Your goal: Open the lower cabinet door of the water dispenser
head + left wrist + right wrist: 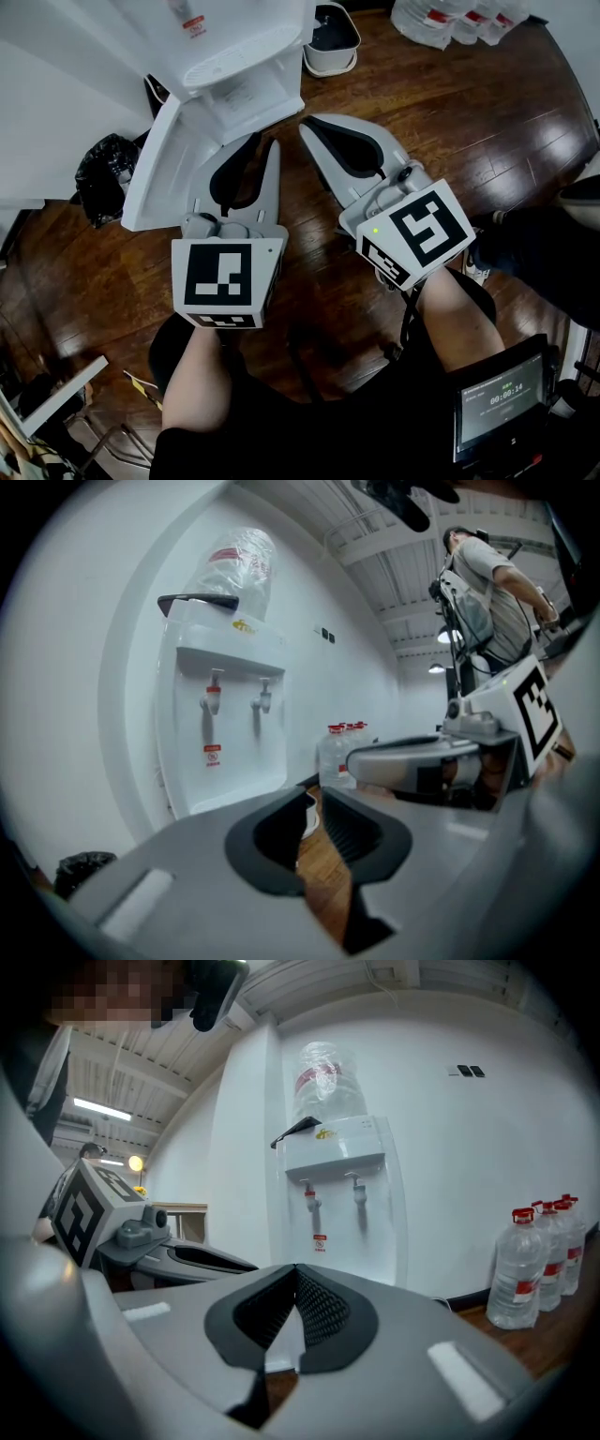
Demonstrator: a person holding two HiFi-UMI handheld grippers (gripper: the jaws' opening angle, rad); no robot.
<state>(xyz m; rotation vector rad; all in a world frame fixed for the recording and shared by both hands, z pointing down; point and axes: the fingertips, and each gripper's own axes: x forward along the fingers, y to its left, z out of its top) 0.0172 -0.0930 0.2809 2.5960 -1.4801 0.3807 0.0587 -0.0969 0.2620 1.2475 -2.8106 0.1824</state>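
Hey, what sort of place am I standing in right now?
Probably an office or workshop corner set up for drinking water, though I can't be sure. A white floor-standing water dispenser stands against a white wall, with clear spare water bottles with red caps beside it on a dark wooden plank floor.

**Floor check: glossy dark wood, a few things parked on it**

So the floor (441,122) is dark brown wooden planks, pretty shiny, with light glare on the right side in the head view. The white water dispenser (234,56) stands on it at the top left, up against the white wall. Just right of it sits a small white bin (331,42) with a dark inside. Further right, by the wall, there's a cluster of clear water bottles (450,19); the right gripper view shows them upright with red caps. A crumpled black bag (103,173) sits left of the dispenser. There's some clutter (56,394) at the bottom left; can't tell what it is.
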